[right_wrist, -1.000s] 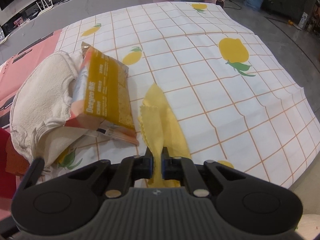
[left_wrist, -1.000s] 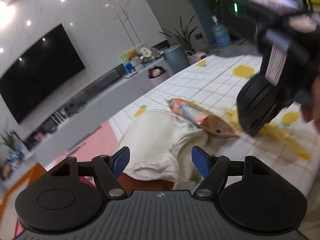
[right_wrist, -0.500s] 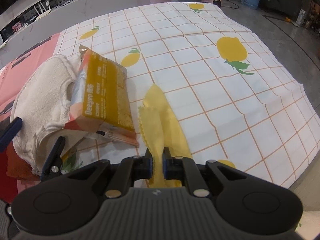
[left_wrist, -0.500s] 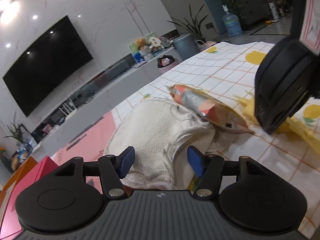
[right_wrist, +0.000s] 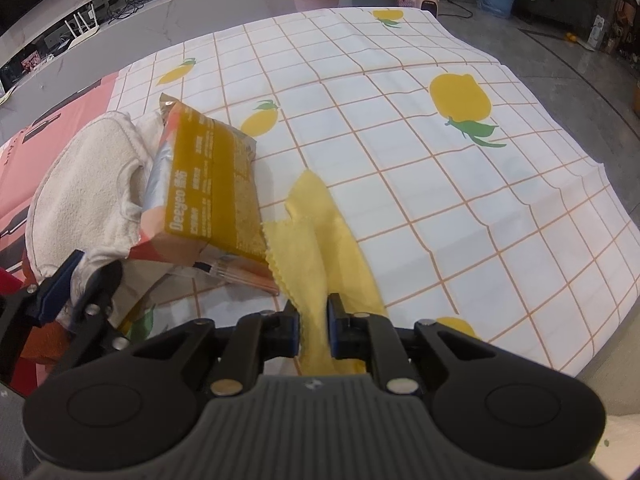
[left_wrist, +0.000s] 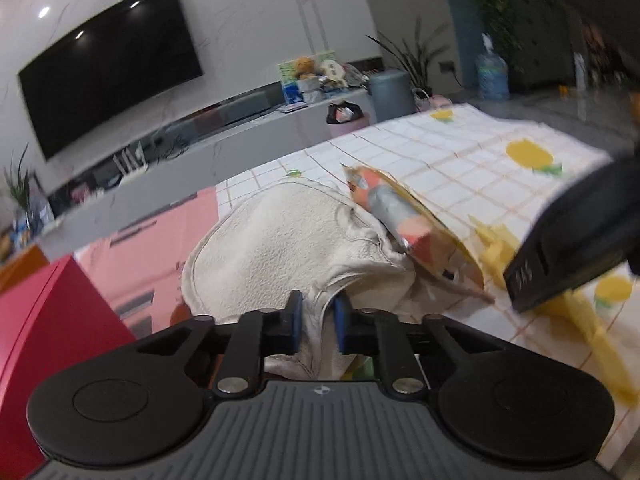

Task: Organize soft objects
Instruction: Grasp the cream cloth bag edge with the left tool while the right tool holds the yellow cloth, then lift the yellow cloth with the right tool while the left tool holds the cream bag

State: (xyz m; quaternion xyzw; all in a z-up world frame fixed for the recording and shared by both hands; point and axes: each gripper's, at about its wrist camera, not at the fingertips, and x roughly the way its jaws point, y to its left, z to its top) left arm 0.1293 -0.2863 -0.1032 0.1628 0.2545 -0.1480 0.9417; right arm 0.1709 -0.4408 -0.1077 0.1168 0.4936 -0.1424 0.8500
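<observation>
Step in hand, as I read it: both grabs made, nothing lifted yet.

Your left gripper (left_wrist: 317,322) is clamped on the near hem of the white towel (left_wrist: 280,236), which lies bunched just left of the orange packet (right_wrist: 208,184); the packet's left edge rests on the towel.

Your right gripper (right_wrist: 313,330) pinches the near end of the yellow cloth (right_wrist: 320,232), which trails away just right of the packet, touching its corner, on the lemon-print tablecloth (right_wrist: 440,200).

Next, likely: draw the towel out from under the packet slowly, or the packet tips. Keep the yellow cloth clear of it.
</observation>
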